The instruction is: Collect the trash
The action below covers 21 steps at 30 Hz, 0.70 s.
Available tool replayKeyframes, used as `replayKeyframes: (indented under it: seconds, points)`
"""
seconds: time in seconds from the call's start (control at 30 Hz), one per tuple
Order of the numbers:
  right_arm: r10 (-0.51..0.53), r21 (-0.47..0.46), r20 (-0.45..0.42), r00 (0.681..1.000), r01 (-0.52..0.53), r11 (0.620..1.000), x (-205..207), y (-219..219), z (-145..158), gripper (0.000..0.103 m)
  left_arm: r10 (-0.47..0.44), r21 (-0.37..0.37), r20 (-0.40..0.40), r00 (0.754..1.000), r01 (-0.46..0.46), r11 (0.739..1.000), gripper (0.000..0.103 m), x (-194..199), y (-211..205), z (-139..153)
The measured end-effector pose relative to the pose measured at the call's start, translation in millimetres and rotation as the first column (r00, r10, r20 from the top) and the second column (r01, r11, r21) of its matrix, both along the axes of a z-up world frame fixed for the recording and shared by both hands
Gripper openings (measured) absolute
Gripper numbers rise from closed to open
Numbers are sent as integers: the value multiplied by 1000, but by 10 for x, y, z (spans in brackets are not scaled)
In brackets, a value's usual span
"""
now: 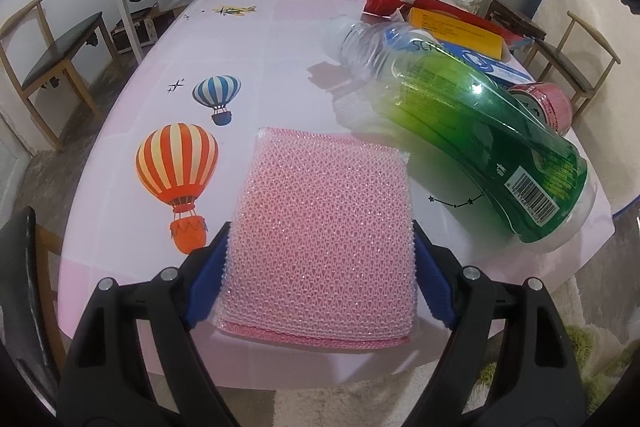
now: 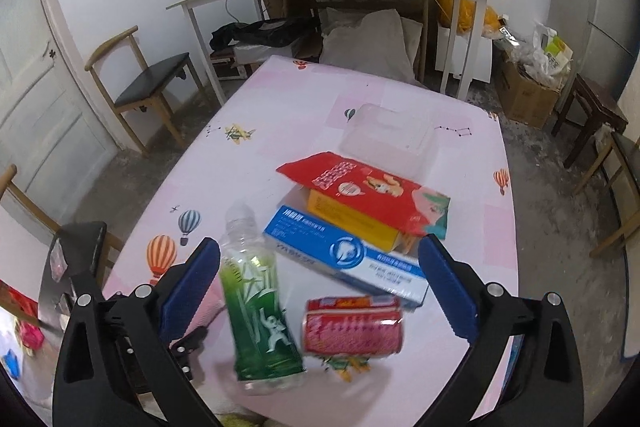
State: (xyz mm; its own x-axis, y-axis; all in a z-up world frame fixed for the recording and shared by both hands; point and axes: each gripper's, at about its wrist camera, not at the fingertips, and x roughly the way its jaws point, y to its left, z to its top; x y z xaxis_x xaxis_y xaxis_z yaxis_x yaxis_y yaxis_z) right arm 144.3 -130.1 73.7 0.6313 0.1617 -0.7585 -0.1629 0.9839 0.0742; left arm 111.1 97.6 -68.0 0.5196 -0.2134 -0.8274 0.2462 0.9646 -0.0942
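White walls enclose a grey concrete floor point(image 2: 552, 211); wooden chairs with black seats point(image 2: 148, 83) flank the pink balloon-printed tabletop point(image 2: 280, 131), beside a white panelled door point(image 2: 36, 107).

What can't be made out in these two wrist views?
- Left wrist: whether the blue pads press the pink mesh scouring pad or only flank it.
- Left wrist: red-and-pink can, mostly hidden behind the green-labelled clear plastic bottle.
- Right wrist: bottle and can labels, motion-blurred.
- Right wrist: yellow box, covered by the red carton.
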Motion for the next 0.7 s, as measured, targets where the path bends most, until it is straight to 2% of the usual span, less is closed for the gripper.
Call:
replayKeyframes:
  seconds: [0.2, 0.3, 0.43, 0.5, 0.6, 0.7]
  points:
    - [92, -54, 25, 995, -91, 994, 407, -177, 67, 96, 11, 0, -11, 1000, -11, 1000, 79, 19, -22, -3]
    - [143, -115, 1, 990, -142, 983, 727, -247, 19, 96, 12, 2, -14, 1000, -12, 1000, 79, 16, -32, -4]
    - [200, -208, -61, 978, -209, 956, 1180, -247, -200, 96, 15, 0, -30, 999, -15, 1000, 79, 36, -44, 2]
    - [240, -266, -121, 963, -264, 927, 1482, -198, -421, 96, 16, 2, -35, 999, -16, 1000, 79, 52, -53, 2]
    - [278, -383, -190, 942, -332, 862, 1852, -87, -729, 96, 15, 10, -39, 999, -15, 1000, 79, 55, -66, -1]
    - [266, -439, -230, 936, -343, 830, 2213, -51, -946, 96, 14, 11, -48, 999, -14, 1000, 79, 64, -69, 2]
